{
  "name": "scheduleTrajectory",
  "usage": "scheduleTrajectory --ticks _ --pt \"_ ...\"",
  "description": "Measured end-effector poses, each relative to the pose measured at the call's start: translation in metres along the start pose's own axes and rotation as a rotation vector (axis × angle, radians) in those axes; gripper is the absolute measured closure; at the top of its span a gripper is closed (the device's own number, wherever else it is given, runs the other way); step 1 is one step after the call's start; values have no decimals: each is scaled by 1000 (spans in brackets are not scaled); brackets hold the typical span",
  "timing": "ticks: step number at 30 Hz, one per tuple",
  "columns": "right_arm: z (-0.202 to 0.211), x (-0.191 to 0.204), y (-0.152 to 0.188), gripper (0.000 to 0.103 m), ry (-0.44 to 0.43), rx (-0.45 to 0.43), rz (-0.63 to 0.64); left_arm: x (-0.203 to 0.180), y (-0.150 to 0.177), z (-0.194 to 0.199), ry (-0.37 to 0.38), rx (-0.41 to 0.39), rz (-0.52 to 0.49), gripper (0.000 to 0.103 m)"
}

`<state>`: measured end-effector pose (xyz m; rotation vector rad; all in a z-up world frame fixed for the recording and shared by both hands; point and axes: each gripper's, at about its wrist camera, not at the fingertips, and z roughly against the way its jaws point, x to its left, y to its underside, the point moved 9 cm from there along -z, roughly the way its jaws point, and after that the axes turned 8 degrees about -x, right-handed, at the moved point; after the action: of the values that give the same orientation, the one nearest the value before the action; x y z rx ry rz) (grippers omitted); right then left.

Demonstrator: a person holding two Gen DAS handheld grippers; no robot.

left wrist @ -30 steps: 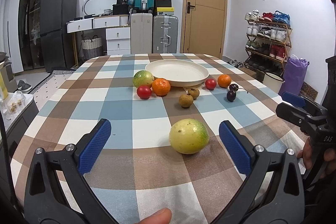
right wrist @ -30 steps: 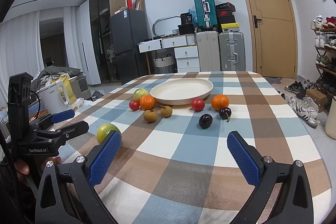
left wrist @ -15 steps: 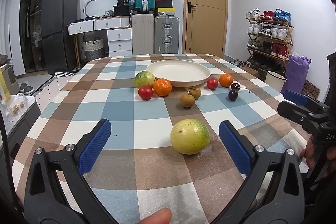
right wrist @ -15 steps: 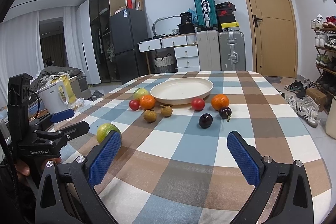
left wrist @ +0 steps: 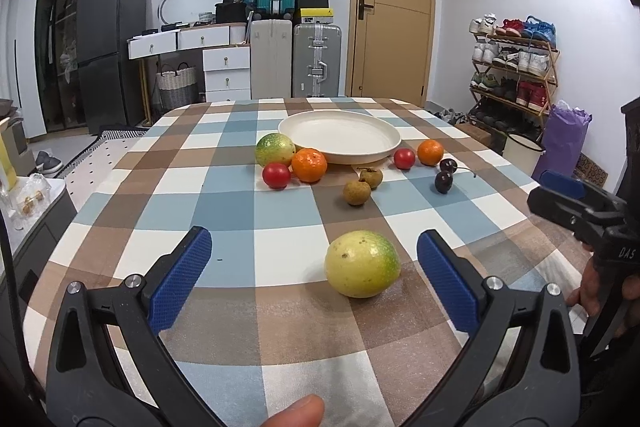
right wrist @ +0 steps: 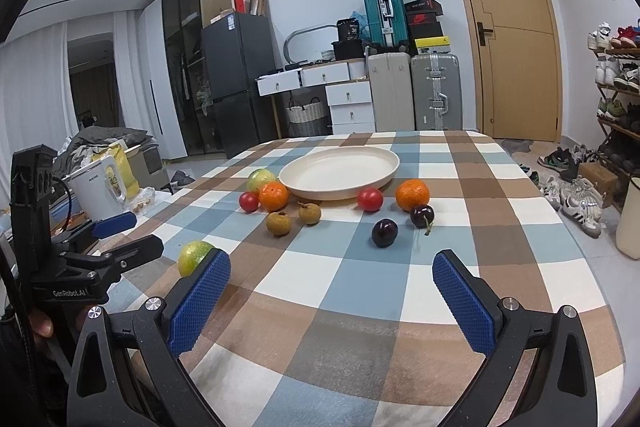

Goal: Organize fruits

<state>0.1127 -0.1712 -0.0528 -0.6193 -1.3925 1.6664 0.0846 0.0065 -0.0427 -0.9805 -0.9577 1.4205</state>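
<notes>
A cream plate (left wrist: pixel 340 137) (right wrist: pixel 340 173) sits empty on the checked tablecloth. Around its near rim lie a green-yellow fruit (left wrist: pixel 275 149), two oranges (left wrist: pixel 309 165) (left wrist: pixel 430 152), two red fruits (left wrist: pixel 276 175) (left wrist: pixel 404 159), two brown longans (left wrist: pixel 357 192) (left wrist: pixel 371 177) and two dark cherries (left wrist: pixel 443 182) (left wrist: pixel 448 165). A second green-yellow fruit (left wrist: pixel 362 263) (right wrist: pixel 195 256) lies alone, just ahead of my left gripper (left wrist: pixel 314 267), nearer its right finger. The left gripper is open and empty. My right gripper (right wrist: pixel 331 285) is open and empty over the cloth, with the cherries (right wrist: pixel 384 233) ahead.
The table edge runs close at the left and right. Each gripper shows in the other's view at the side (left wrist: pixel 576 207) (right wrist: pixel 96 251). Suitcases (left wrist: pixel 276 59), drawers, a fridge and a shoe rack (left wrist: pixel 516 67) stand beyond the table.
The left gripper has drifted slightly left, so the near green-yellow fruit sits a little further right between its fingers. The right gripper has barely moved.
</notes>
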Motion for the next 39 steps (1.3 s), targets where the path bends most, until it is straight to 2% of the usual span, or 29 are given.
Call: scheduleTrajectory --ticks 2,7,15,24,29,39 --pt "-1 -5 -3 0 16 6 -17 0 -1 -3 -16 13 -1 0" --pt "-5 -18 -9 0 42 40 -48 0 0 -10 10 44 29 0" --pt "-28 -30 -13 0 85 150 -2 -11 -7 -21 30 69 10 0" --pt "-64 -39 1 1 36 301 -22 -14 0 -38 24 134 -5 0" --pt "-79 -39 6 8 15 342 -14 -22 6 -45 51 162 -35 2" --pt "-100 -37 12 9 -13 413 -5 -36 22 -64 106 241 -63 6"
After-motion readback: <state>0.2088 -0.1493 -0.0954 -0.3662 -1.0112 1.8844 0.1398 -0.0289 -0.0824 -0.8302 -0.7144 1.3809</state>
